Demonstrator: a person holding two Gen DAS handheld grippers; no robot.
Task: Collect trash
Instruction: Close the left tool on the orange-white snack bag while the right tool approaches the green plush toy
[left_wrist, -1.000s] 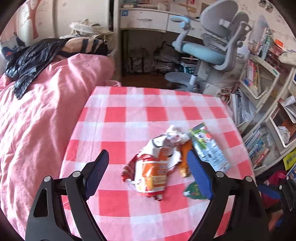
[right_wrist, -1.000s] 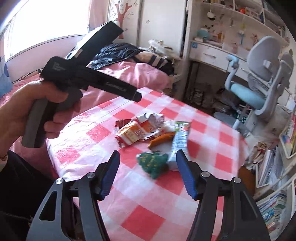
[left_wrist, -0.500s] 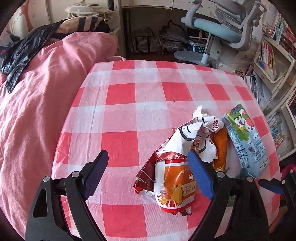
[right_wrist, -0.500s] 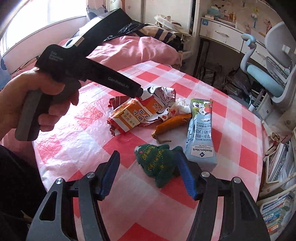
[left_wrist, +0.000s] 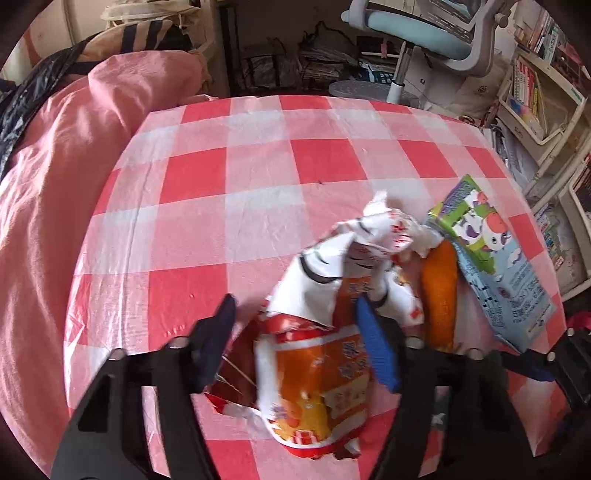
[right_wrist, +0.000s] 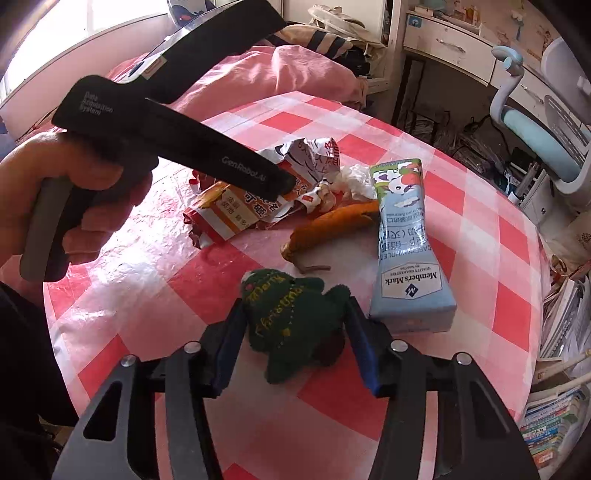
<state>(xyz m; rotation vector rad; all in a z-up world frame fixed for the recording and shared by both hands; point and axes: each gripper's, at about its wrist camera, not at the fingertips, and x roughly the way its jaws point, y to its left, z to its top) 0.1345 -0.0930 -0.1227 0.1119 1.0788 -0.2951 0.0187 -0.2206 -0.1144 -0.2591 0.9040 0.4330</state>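
On the red-checked table (left_wrist: 258, 166) lies a torn orange and white snack wrapper (left_wrist: 317, 376). My left gripper (left_wrist: 299, 332) straddles it with its jaws closing; the blue pad rests on the wrapper and the other finger is blurred beside it. In the right wrist view that left gripper (right_wrist: 286, 182) points down onto the wrapper (right_wrist: 229, 218), held by a hand (right_wrist: 74, 206). My right gripper (right_wrist: 295, 325) is closing on a dark green plush toy (right_wrist: 295, 325), its fingertips against both sides. An orange plush piece (right_wrist: 332, 225) and a flattened milk carton (right_wrist: 406, 251) lie beyond.
A pink bed (left_wrist: 55, 184) runs along the table's left side. An office chair (left_wrist: 424, 29) and a desk stand behind, and bookshelves (left_wrist: 535, 92) are at the right. Crumpled white paper (right_wrist: 354, 181) lies among the trash.
Both grippers have come down closer to the table. The left jaws have narrowed around the snack wrapper, and the right jaws have narrowed onto the green toy.
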